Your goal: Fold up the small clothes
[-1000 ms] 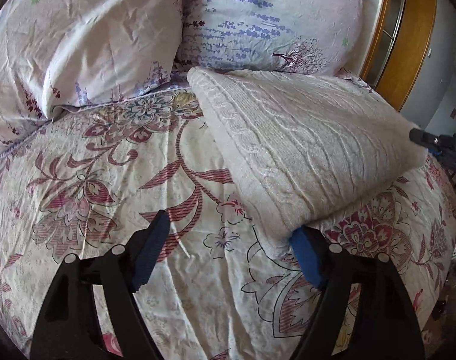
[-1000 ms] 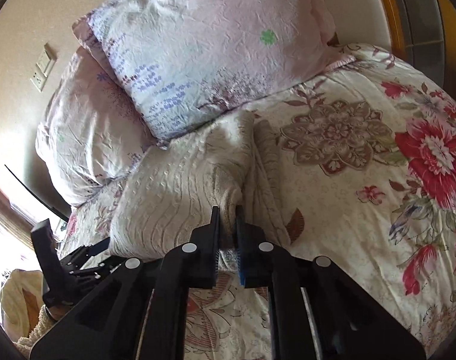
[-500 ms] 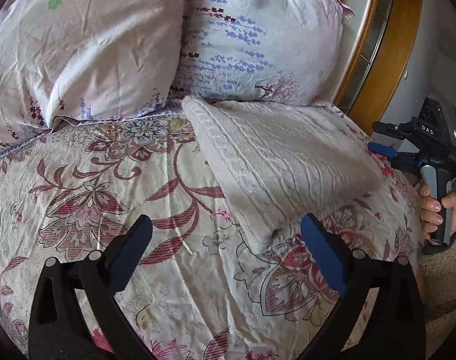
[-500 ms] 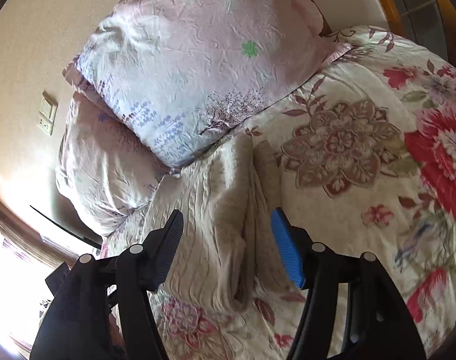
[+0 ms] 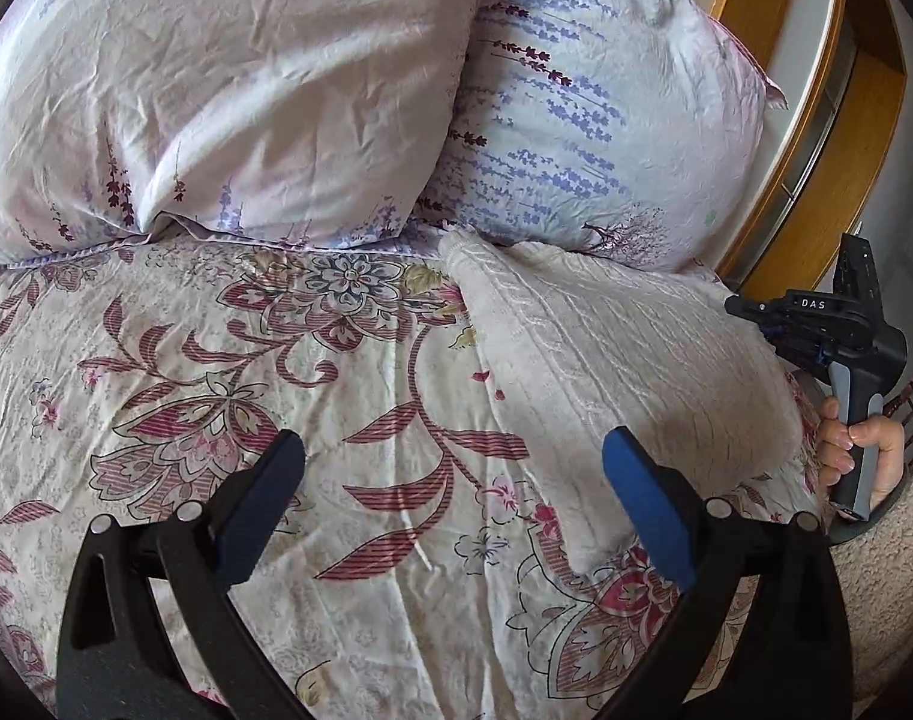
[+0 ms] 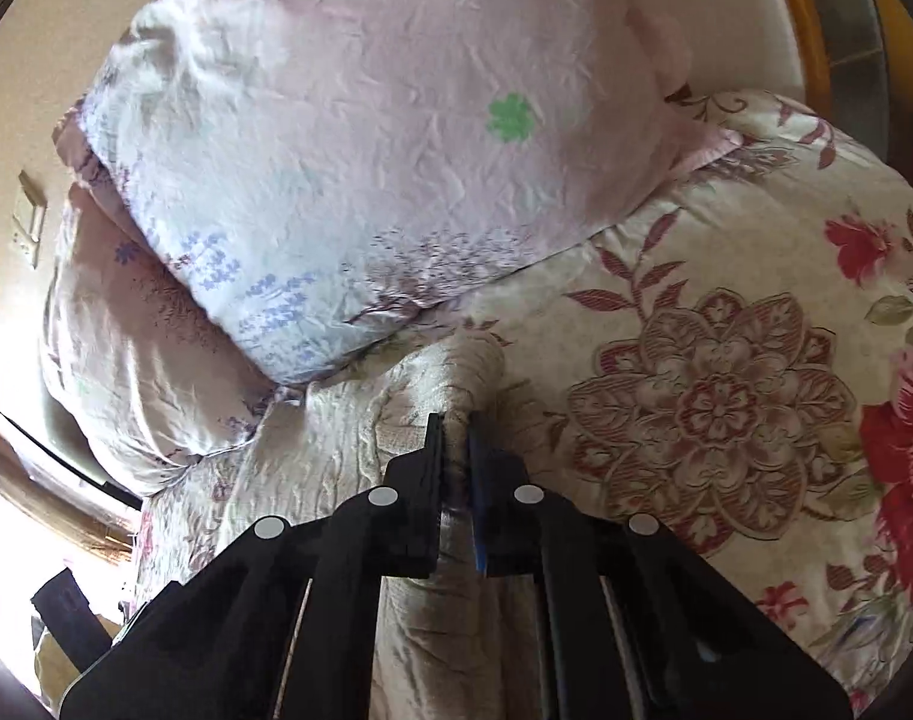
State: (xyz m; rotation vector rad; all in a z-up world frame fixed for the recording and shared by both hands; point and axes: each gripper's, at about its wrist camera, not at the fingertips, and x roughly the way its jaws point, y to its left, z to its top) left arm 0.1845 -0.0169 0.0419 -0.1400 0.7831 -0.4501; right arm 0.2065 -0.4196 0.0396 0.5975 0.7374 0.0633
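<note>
A folded cream cable-knit sweater point(image 5: 624, 360) lies on the floral bedspread point(image 5: 276, 372), its far end against the pillows. My left gripper point(image 5: 450, 498) is open and empty above the bedspread, with the right finger near the sweater's near corner. My right gripper point(image 6: 455, 438) is shut on a raised fold of the sweater point(image 6: 456, 384) at its edge. The right gripper also shows in the left wrist view point(image 5: 828, 330) at the sweater's far right side, held by a hand.
Two lavender-print pillows point(image 5: 228, 90) point(image 5: 582, 120) lean at the head of the bed. A wooden frame point(image 5: 816, 138) stands to the right. In the right wrist view a wall switch point(image 6: 29, 228) is at the left.
My right gripper opened half a second ago and has now shut on the sweater's edge fold. My left gripper has drawn back from the sweater's corner and stays open.
</note>
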